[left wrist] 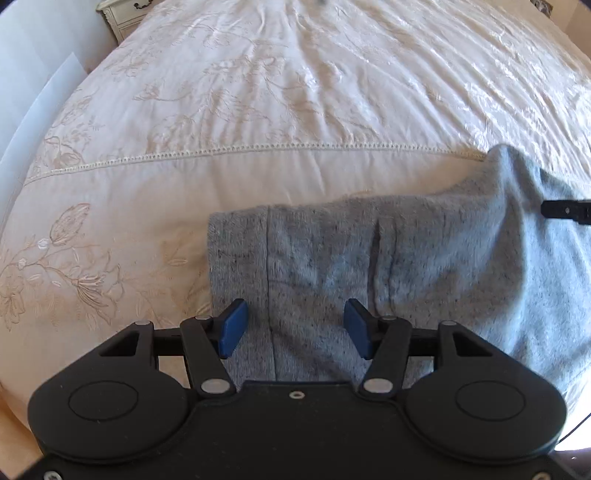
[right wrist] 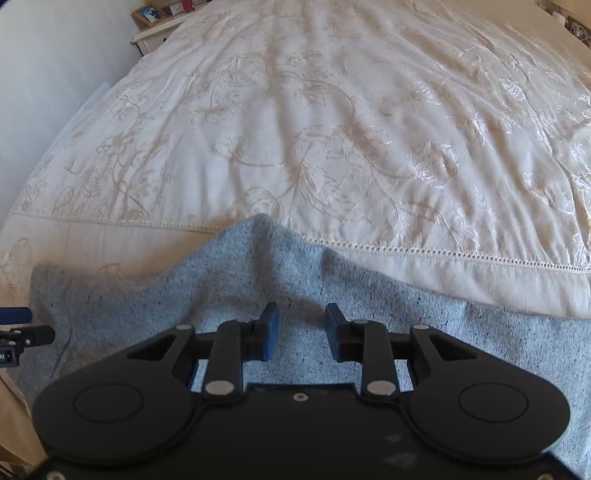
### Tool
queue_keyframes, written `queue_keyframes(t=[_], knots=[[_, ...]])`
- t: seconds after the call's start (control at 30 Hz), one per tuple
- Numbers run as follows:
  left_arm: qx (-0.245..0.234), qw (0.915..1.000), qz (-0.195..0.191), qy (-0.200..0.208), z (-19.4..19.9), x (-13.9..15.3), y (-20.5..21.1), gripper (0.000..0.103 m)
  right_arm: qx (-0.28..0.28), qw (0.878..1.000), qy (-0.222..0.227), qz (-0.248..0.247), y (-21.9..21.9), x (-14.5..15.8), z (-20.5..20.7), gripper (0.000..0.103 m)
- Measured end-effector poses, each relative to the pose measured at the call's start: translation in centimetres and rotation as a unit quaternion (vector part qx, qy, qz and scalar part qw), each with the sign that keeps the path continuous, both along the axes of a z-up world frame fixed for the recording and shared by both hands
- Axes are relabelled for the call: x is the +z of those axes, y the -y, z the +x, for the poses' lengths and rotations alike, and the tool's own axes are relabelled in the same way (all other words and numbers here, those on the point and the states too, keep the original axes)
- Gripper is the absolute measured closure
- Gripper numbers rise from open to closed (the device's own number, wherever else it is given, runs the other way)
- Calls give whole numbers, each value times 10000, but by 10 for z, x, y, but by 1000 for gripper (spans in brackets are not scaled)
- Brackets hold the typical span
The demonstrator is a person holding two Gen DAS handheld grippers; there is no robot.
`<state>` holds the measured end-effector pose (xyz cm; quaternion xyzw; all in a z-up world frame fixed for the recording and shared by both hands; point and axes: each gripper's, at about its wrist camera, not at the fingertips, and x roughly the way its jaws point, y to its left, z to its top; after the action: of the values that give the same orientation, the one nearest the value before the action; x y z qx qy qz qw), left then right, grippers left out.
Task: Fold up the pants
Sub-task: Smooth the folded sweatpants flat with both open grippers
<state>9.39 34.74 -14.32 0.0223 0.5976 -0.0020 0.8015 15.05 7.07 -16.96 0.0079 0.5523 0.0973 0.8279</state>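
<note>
Grey knit pants (left wrist: 369, 258) lie along the near edge of a cream embroidered bedspread (left wrist: 258, 110). In the left wrist view my left gripper (left wrist: 295, 328) is open, its blue pads on either side of the ribbed cuff end (left wrist: 236, 251), low over the cloth. In the right wrist view my right gripper (right wrist: 301, 332) is open just above the pants (right wrist: 258, 288), where the cloth rises in a peaked bump (right wrist: 264, 229). Part of the right gripper shows at the left view's right edge (left wrist: 565, 210); part of the left gripper shows at the right view's left edge (right wrist: 22, 332).
The bedspread (right wrist: 332, 129) stretches far ahead, with a lace seam (left wrist: 221, 153) across it. A white nightstand (left wrist: 122, 14) stands at the far left corner, also in the right wrist view (right wrist: 155, 29). A white wall (right wrist: 44, 74) runs along the left.
</note>
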Motion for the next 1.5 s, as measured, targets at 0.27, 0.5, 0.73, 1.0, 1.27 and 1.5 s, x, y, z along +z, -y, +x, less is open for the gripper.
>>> queue_keyframes(t=[0.27, 0.5, 0.73, 1.0, 1.27, 1.5], knots=[[-66, 9998, 162, -116, -16, 4, -3, 39, -886, 9952, 387, -128, 26, -5, 47, 75], [-386, 9980, -8, 505, -14, 31, 28, 41, -534, 9981, 139, 281, 23, 26, -40, 73], [-399, 9974, 537, -271, -21, -10, 42, 39, -169, 9961, -856, 111, 9, 0, -150, 74], [-1126, 9918, -163, 584, -3, 29, 86, 42, -728, 9966, -259, 303, 28, 33, -140, 74], [-15, 9991, -421, 53, 53, -19, 66, 63, -872, 9957, -225, 196, 35, 29, -127, 74], [26, 9996, -227, 159, 39, 5, 73, 52, -959, 9950, -283, 80, 49, 22, -128, 74]])
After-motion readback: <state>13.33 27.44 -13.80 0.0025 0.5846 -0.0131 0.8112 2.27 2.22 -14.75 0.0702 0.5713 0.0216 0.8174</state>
